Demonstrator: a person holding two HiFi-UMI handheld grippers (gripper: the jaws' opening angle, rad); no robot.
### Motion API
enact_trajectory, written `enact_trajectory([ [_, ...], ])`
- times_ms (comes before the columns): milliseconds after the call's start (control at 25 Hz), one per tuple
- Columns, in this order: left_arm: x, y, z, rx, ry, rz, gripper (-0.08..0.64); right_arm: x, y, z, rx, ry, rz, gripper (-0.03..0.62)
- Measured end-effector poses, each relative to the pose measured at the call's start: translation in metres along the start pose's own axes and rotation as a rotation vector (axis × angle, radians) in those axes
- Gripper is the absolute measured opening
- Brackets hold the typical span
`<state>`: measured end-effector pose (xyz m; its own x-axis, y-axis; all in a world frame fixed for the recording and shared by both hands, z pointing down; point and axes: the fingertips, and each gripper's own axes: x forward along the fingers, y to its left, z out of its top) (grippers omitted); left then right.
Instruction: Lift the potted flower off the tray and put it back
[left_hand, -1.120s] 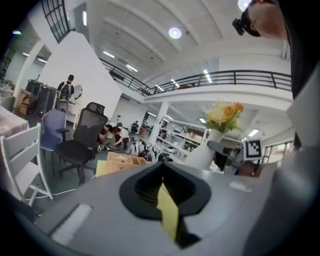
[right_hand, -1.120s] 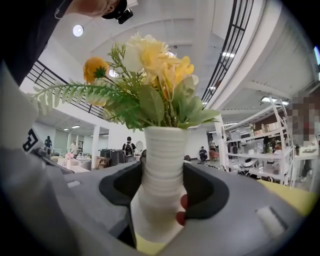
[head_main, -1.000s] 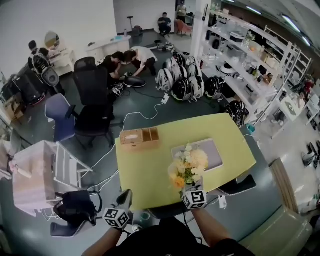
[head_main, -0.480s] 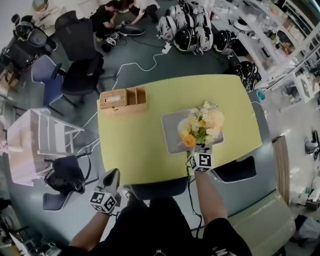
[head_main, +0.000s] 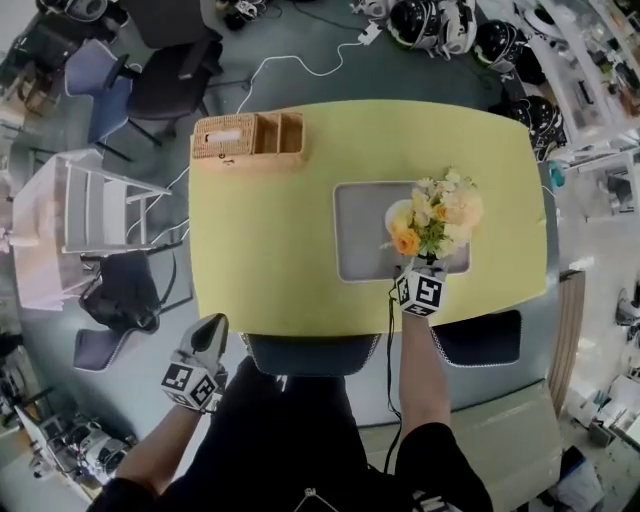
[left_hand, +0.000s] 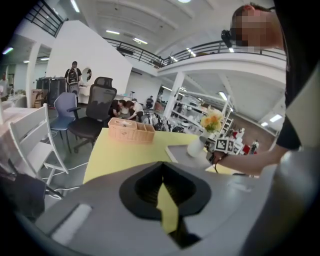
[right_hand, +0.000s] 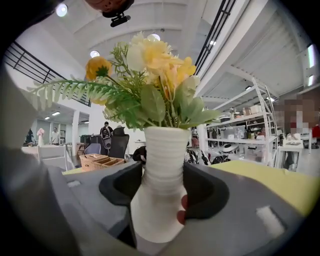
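Over the grey tray (head_main: 360, 245) on the yellow table (head_main: 270, 250), the right gripper (head_main: 413, 268) pinches the potted flower (head_main: 435, 215) — its two pads press the ribbed neck of the white vase from either side, and the vase is upright. Blossoms and leaves hide the vase's foot from above, and the right gripper view cuts it off below. Whether it rests on the tray or hangs just over it cannot be told. A small red patch (right_hand: 183, 209) beside the vase at one pad is too unclear to name. The left gripper (head_main: 208, 338) is off the table's near edge, well apart from the tray. Its jaws are drawn together at the tips with nothing between them — only a sliver of table shows through. A wicker box (head_main: 248, 140) sits near the table's far left corner, its contents too small to make out.
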<state>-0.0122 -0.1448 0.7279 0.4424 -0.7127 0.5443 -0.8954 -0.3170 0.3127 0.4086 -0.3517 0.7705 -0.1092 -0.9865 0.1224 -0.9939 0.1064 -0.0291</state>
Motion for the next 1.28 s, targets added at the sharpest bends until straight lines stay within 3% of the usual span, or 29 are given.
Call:
enact_trajectory([
  [560, -0.009, 0.016, -0.015, 0.004, 0.02, 0.003, 0.008, 0.005, 0.023, -0.02, -0.126, 0.03, 0.013, 0.276],
  [840, -0.025, 0.036, -0.014, 0.016, -0.003, -0.015, 0.008, 0.003, 0.021, -0.017, -0.124, 0.045, -0.028, 0.305],
  [1120, -0.06, 0.056, 0.001, 0.014, -0.041, -0.051, 0.008, -0.057, 0.036, 0.011, -0.108, 0.076, -0.087, 0.319],
  [1200, -0.071, 0.062, 0.009, 0.018, -0.062, -0.075, 0.008, -0.087, 0.046, 0.024, -0.081, 0.082, -0.116, 0.303],
  [1280, -0.084, 0.068, 0.015, 0.03, -0.083, -0.098, 0.008, -0.12, 0.061, 0.041, -0.042, 0.073, -0.146, 0.213],
])
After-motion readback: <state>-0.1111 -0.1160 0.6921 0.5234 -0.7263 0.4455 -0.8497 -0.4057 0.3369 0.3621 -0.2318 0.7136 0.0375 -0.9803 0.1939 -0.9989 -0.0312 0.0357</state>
